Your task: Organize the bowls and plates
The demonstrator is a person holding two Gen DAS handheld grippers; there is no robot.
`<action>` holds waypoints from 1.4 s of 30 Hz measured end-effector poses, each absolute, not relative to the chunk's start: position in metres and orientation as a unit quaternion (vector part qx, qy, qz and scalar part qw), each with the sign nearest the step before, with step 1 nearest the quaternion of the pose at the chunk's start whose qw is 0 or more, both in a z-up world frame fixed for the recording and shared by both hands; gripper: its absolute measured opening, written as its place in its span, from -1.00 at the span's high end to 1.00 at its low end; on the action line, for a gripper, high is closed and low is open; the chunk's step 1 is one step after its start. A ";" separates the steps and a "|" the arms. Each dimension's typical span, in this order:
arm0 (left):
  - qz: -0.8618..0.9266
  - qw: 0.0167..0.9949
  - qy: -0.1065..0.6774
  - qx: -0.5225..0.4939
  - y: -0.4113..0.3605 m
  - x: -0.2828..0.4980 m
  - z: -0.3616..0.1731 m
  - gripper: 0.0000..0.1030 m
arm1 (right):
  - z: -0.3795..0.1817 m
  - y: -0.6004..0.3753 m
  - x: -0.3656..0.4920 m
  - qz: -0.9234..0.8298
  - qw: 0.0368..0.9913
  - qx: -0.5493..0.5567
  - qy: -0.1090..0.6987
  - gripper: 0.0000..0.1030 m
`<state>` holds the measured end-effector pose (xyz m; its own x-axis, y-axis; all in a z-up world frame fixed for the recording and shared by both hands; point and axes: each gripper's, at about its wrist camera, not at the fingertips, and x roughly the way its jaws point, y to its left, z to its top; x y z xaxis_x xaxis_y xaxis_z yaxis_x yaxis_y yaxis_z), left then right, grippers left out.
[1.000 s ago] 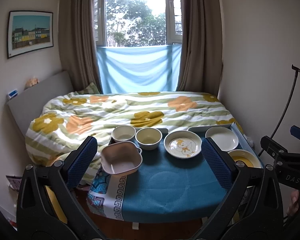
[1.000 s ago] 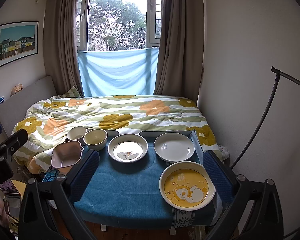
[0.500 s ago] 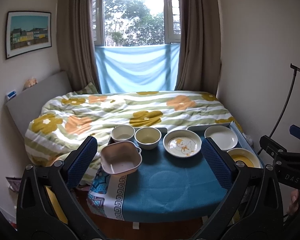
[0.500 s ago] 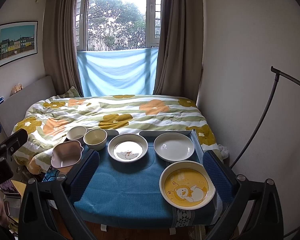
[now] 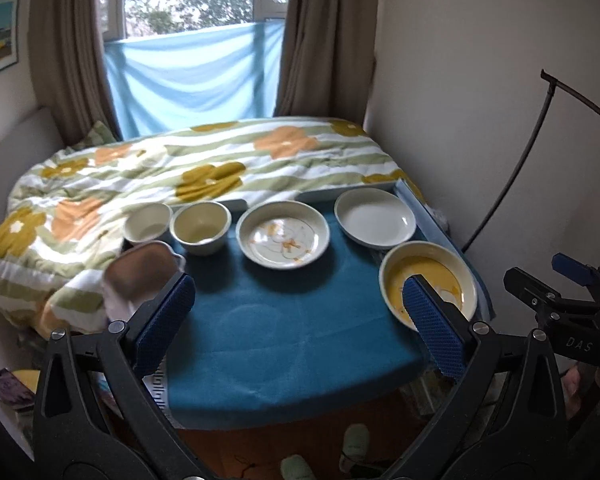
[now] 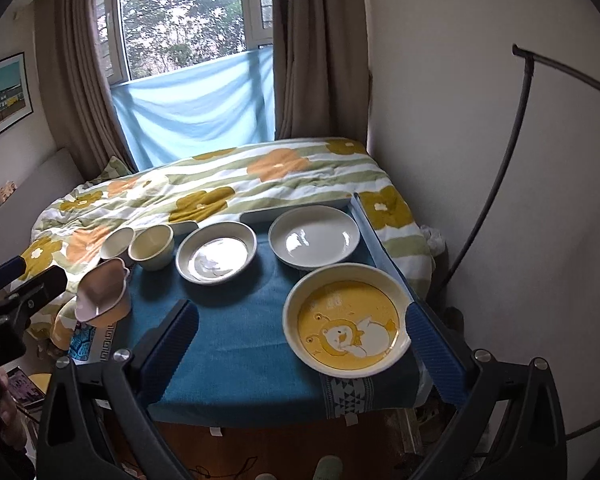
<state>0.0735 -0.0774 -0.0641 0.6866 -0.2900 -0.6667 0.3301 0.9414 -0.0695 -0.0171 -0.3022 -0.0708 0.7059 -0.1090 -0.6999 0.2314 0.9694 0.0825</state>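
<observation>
Plates and bowls all sit untouched on the worktop while both pairs of tongs hang above its near edge, released and empty. The left tongs (image 5: 296, 314) are spread wide, framing bare blue cloth; their right finger overlaps the yellow bear plate (image 5: 428, 286) in that view, though contact cannot be judged. The right tongs (image 6: 300, 338) are likewise spread, with the same yellow bear plate (image 6: 346, 320) lying between their fingers at the near right corner.

Outward from there, a white plate (image 6: 314, 236) sits at the far right corner, a patterned plate (image 6: 217, 253) at the middle of the far edge, then a cream bowl (image 6: 152, 246) and a white bowl (image 6: 117, 242) toward the far left corner. A pink scalloped bowl (image 6: 102, 298) sits on the left edge.

Risks, as I judge them: the pink bowl seems to overhang the left edge and could tip off if nudged; the bear plate lies close to the near right corner, so a pinch on its glazed rim could slip and drop it.

The worktop (image 6: 236, 344) is covered by a teal cloth that could drag under a sliding dish. Behind it lies a bed with a flowered quilt (image 6: 220, 188), then a window with a blue sheet (image 6: 196, 108) hung across it, between brown curtains.
</observation>
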 end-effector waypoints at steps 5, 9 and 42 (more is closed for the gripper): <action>-0.207 0.884 0.418 0.033 -0.140 0.105 -0.115 -0.99 | -0.116 -0.364 -0.002 -0.086 0.899 0.104 0.416 -1.00; -0.228 0.857 0.461 0.031 -0.184 0.127 -0.158 -0.97 | -0.159 -0.411 0.013 -0.057 0.879 0.141 0.453 -0.92; -0.295 0.713 0.634 -0.057 -0.244 0.236 -0.323 0.80 | -0.285 -0.503 0.084 0.072 0.799 0.275 0.529 0.79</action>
<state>0.2360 -0.2442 -0.3233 0.0229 -0.4932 -0.8696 0.3486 0.8192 -0.4554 0.0842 -0.5027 -0.2851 0.4296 0.4071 -0.8061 0.1760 0.8378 0.5169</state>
